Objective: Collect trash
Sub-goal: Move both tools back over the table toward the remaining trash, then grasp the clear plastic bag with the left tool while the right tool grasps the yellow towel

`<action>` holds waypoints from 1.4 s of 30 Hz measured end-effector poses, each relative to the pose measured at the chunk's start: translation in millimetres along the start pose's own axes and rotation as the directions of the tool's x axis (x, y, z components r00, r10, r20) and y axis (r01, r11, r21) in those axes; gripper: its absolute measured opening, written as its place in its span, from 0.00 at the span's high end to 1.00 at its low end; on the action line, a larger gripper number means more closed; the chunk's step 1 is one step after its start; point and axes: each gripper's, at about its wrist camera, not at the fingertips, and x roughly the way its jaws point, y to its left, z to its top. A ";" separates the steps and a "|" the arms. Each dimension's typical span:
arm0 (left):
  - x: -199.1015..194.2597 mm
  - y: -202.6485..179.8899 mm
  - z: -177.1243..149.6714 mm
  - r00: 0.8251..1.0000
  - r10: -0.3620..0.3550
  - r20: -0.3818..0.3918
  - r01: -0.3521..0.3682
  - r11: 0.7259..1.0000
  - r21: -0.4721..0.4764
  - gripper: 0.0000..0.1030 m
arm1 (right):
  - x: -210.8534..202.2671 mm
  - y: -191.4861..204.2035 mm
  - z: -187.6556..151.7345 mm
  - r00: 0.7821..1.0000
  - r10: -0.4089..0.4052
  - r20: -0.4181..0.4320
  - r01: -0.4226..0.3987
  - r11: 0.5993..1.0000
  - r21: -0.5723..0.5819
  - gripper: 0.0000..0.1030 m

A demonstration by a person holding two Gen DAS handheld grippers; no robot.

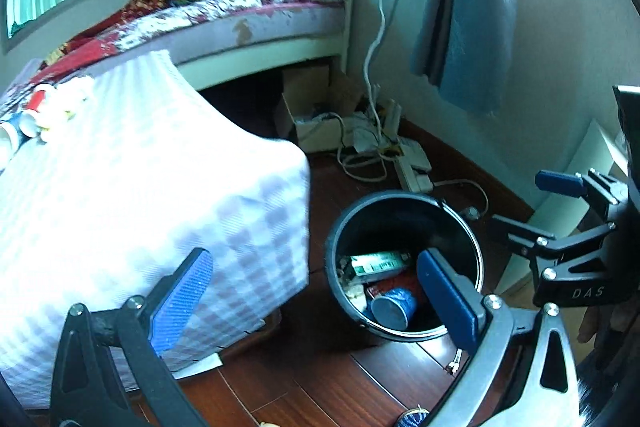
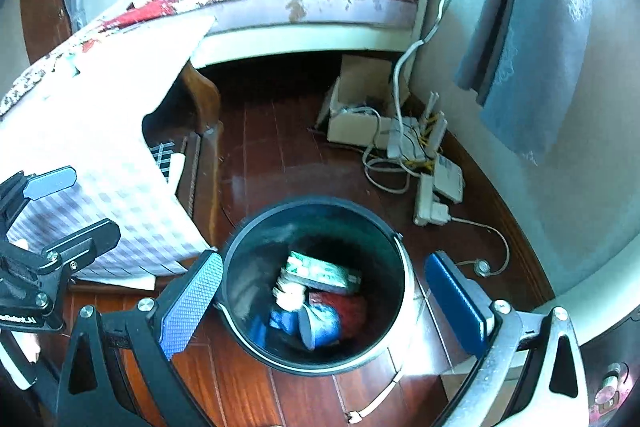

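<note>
A black round trash bin (image 1: 338, 227) stands on the wooden floor; it also shows in the right wrist view (image 2: 240, 267). Inside lie a blue paper cup (image 1: 394, 307), a green-and-white carton (image 1: 376, 263) and red wrapping. The cup (image 2: 320, 325) and carton (image 2: 320, 271) show in the right wrist view too. My left gripper (image 1: 316, 303) is open and empty, left of and above the bin. My right gripper (image 2: 324, 303) is open and empty, directly above the bin; it also shows in the left wrist view (image 1: 528, 203). Red and blue paper cups (image 1: 34, 111) lie on the table top.
A table with a checked white cloth (image 1: 140, 187) stands left of the bin. A bed (image 1: 260, 11) is behind. A cardboard box, power strips and cables (image 2: 404, 143) lie on the floor by the wall. A blue curtain (image 2: 532, 27) hangs at the right.
</note>
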 end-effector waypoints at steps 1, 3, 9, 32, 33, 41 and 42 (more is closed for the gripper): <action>-2.1 1.9 1.3 1.000 0.004 0.006 -0.004 1.000 -0.004 0.01 | -1.8 3.9 1.9 1.000 0.006 0.008 -0.006 1.000 -0.004 0.01; -8.4 7.9 3.4 1.000 0.022 0.018 -0.022 1.000 -0.011 0.01 | -4.2 13.8 6.7 1.000 0.020 0.020 -0.020 1.000 -0.019 0.01; -24.7 35.6 7.8 0.996 0.080 0.049 -0.078 0.996 -0.048 0.01 | -9.3 45.0 25.1 0.996 0.071 0.055 -0.068 0.996 -0.059 0.01; -83.4 234.1 15.4 0.920 0.388 0.052 -0.362 0.895 -0.261 0.01 | -3.9 211.7 130.5 0.934 0.316 0.165 -0.297 0.945 -0.135 0.01; -85.5 244.8 16.3 0.913 0.404 0.050 -0.378 0.887 -0.267 0.01 | 1.7 223.1 137.5 0.935 0.325 0.140 -0.304 0.940 -0.152 0.01; -74.6 339.2 25.3 0.881 0.474 -0.004 -0.444 0.823 -0.355 0.01 | 47.8 290.9 198.5 0.936 0.347 0.057 -0.332 0.925 -0.187 0.01; -69.5 353.0 27.6 0.876 0.483 -0.009 -0.453 0.814 -0.364 0.01 | 53.6 299.9 206.2 0.935 0.349 0.055 -0.333 0.923 -0.192 0.01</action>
